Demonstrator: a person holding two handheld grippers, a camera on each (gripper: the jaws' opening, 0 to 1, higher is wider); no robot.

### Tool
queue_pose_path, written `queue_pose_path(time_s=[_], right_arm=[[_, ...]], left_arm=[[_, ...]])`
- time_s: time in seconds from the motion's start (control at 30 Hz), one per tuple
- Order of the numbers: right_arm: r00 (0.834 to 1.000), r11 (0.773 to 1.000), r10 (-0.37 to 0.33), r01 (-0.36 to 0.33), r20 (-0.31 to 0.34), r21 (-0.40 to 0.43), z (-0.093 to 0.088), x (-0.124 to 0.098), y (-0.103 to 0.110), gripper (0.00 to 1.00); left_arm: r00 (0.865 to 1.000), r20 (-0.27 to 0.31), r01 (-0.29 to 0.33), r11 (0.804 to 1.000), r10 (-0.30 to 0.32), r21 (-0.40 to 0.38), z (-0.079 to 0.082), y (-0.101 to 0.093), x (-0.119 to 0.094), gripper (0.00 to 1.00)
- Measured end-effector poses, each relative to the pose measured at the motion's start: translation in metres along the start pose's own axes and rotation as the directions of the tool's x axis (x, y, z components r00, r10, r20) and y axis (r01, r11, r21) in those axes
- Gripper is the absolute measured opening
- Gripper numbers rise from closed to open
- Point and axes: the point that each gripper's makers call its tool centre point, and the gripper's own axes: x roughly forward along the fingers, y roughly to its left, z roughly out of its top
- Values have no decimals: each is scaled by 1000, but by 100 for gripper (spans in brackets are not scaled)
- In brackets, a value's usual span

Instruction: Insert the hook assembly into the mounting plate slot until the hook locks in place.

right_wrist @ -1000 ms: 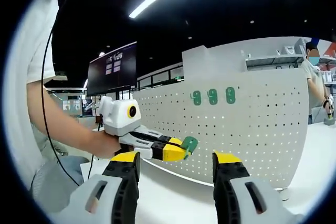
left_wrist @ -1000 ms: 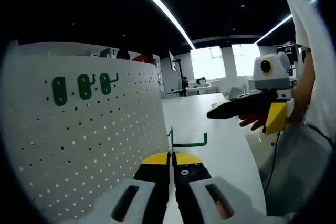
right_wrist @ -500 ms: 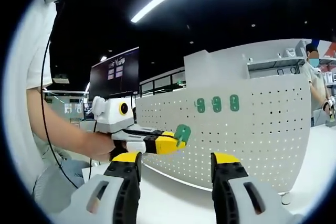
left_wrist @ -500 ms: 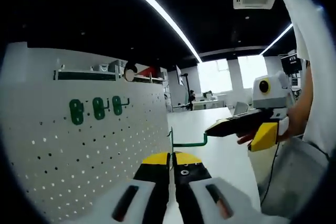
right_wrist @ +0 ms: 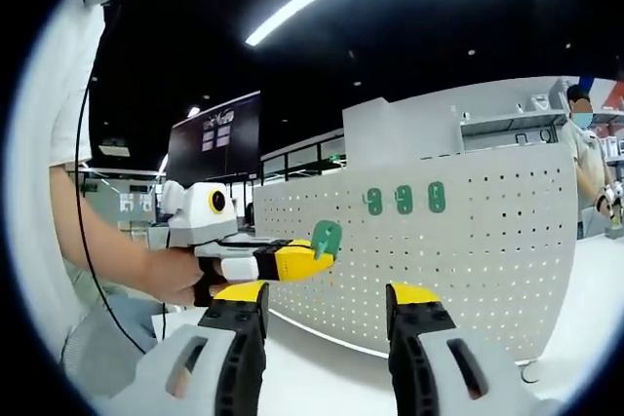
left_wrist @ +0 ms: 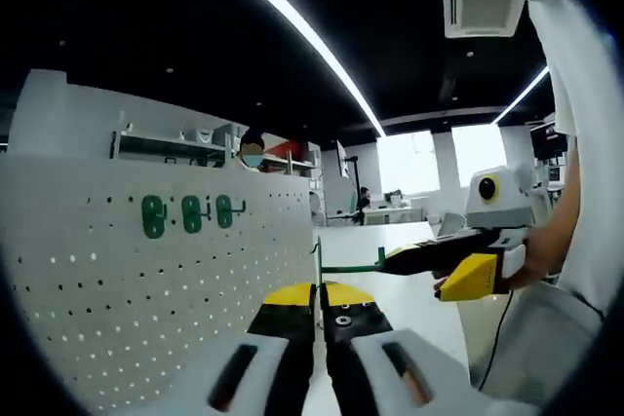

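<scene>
Left gripper clenched on green hook beside pegboard; right gripper released, nothing held.

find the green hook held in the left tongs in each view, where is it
Left gripper view: the green hook rises from the shut left tongs at lower centre, its arm pointing right.
Right gripper view: its green plate shows at the tip of the left tongs, left of centre.
Shared landmark: three green hooks on the white pegboard.
</scene>
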Motion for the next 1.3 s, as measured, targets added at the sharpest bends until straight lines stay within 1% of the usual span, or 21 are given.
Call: queue_pose_path(time_s=[0.07, 0.1, 0.17, 0.2, 0.23, 0.4, 0.53, 0.57, 0.67, 0.97, 1.07, 1.1, 1.17, 1.3], right_arm=[[1000, 999, 1, -2, 9, 35, 0, 0, -1, 45], [1000, 995, -2, 0, 23, 96, 1, -1, -2, 45], [999, 988, -9, 1, 51, 157, 4, -2, -4, 44], [998, 980, -19, 8, 54, 199, 3, -3, -7, 43], [998, 977, -18, 4, 60, 214, 3, -3, -8, 42], [998, 976, -22, 9, 58, 219, 4, -4, -9, 37], [997, 982, -21, 8, 70, 187, 10, -3, -6, 31], [997, 983, -17, 3, 70, 184, 10, -2, -5, 27], [998, 987, -14, 2, 69, 163, 11, 0, -4, 23], [997, 987, -22, 10, 77, 162, 14, 5, -3, 18], [995, 984, -34, 18, 90, 178, 17, 7, -6, 17], [995, 983, -33, 16, 92, 183, 17, 7, -6, 17], [995, 983, -31, 13, 92, 184, 18, 9, -5, 16], [995, 982, -28, 9, 99, 187, 20, 12, -3, 15]], left_arm=[[1000, 2, -3, 1000, 3, -3, 1, 0, 0, 1], [1000, 5, -5, 1000, 5, 0, 1, 0, -1, 1], [1000, 7, -8, 1000, 8, -4, 1, 1, -1, 1], [1000, 9, -12, 1000, 12, -4, 1, 1, -2, 1], [1000, 9, -13, 1000, 13, -4, 2, 2, -2, 1], [1000, 6, -15, 1000, 15, -4, 1, 2, -2, 1], [1000, 2, -17, 1000, 17, -6, 1, 1, -2, 1], [1000, 3, -18, 1000, 18, -6, 1, 0, -2, 1], [1000, -4, -16, 1000, 16, -4, -1, -2, 0, 1], [1000, -4, -11, 1000, 11, 6, 2, -7, 1, 1], [1000, -3, -10, 1000, 10, 4, 2, -9, 2, 1], [1000, -10, -10, 1000, 10, 16, 1, -10, 3, 1], [1000, -4, -9, 1000, 9, 3, 2, -10, 3, 1], [1000, -1, -11, 1000, 11, 7, 2, -11, 3, 1]])
